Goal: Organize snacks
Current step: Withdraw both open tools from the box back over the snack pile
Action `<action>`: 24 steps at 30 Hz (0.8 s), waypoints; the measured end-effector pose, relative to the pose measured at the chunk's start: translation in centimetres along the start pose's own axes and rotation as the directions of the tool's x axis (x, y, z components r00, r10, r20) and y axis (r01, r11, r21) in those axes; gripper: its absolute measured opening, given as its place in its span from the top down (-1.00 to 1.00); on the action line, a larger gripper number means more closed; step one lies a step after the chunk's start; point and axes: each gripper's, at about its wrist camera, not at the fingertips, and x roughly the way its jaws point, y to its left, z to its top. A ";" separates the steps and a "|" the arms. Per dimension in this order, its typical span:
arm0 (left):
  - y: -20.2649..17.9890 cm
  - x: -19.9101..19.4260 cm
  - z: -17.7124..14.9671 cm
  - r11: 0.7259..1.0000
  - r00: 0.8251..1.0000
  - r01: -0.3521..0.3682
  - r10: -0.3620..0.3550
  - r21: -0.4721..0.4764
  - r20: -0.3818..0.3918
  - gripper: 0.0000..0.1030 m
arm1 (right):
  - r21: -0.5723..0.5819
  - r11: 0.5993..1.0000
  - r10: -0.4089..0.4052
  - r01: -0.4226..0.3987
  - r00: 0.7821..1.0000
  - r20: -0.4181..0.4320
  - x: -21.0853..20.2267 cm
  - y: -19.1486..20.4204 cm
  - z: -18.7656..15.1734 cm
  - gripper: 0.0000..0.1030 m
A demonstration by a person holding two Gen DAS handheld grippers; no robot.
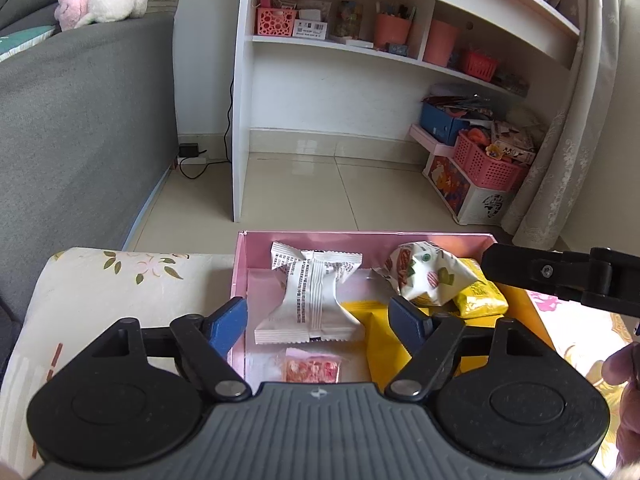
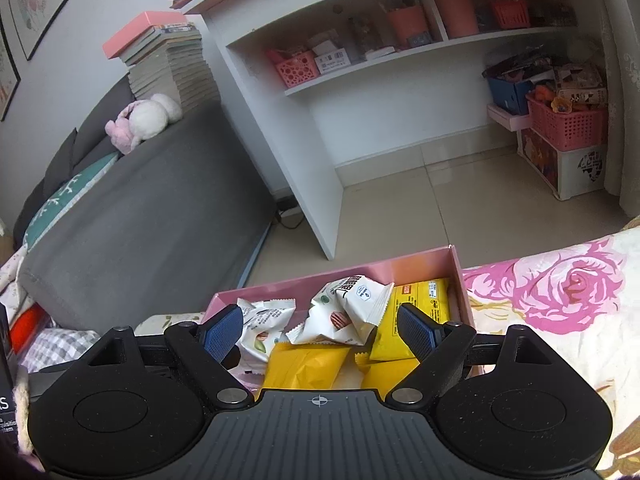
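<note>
A pink box [image 1: 360, 237] stands on a flowered cloth and holds several snack packets. My left gripper [image 1: 318, 308] hangs open just over a white packet with black print [image 1: 308, 296], its blue pads either side and apart from it. Below that packet lies a small pink candy bag [image 1: 312, 368]. A patterned white packet [image 1: 424, 276] rests on yellow packets [image 1: 480, 292] at the right. My right gripper [image 2: 318, 318] is open above the same pink box [image 2: 456, 280], over patterned white packets [image 2: 360, 296] and yellow packets [image 2: 304, 368]. Nothing is held.
The flowered cloth [image 2: 560, 288] spreads to both sides of the box. Beyond it are tiled floor, a white shelf unit [image 1: 240, 120], a grey sofa [image 1: 80, 120] and pink baskets [image 1: 488, 160]. A black finger of the right gripper [image 1: 520, 266] and a person's hand [image 1: 624, 364] show at the right.
</note>
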 end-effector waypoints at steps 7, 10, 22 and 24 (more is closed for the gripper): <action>0.2 -2.6 -0.8 1.000 1.000 0.019 -0.019 -0.003 -0.006 -0.67 | -0.010 1.000 -0.003 0.003 1.000 -0.011 -3.1 1.1 -0.4 -0.75; 0.3 -3.7 -1.6 1.000 1.000 0.021 -0.021 -0.003 -0.018 -0.75 | -0.023 1.000 -0.005 0.005 1.000 -0.019 -4.4 1.7 -1.2 -0.81; 1.4 -8.4 -5.7 1.000 0.998 0.007 -0.008 -0.006 -0.062 -0.91 | -0.072 0.997 -0.040 0.034 0.996 -0.082 -9.0 3.4 -5.7 -0.90; 1.7 -9.3 -6.5 1.000 0.997 -0.006 0.006 -0.004 -0.074 -0.93 | -0.093 0.995 -0.051 0.042 0.994 -0.094 -9.5 3.9 -6.5 -0.90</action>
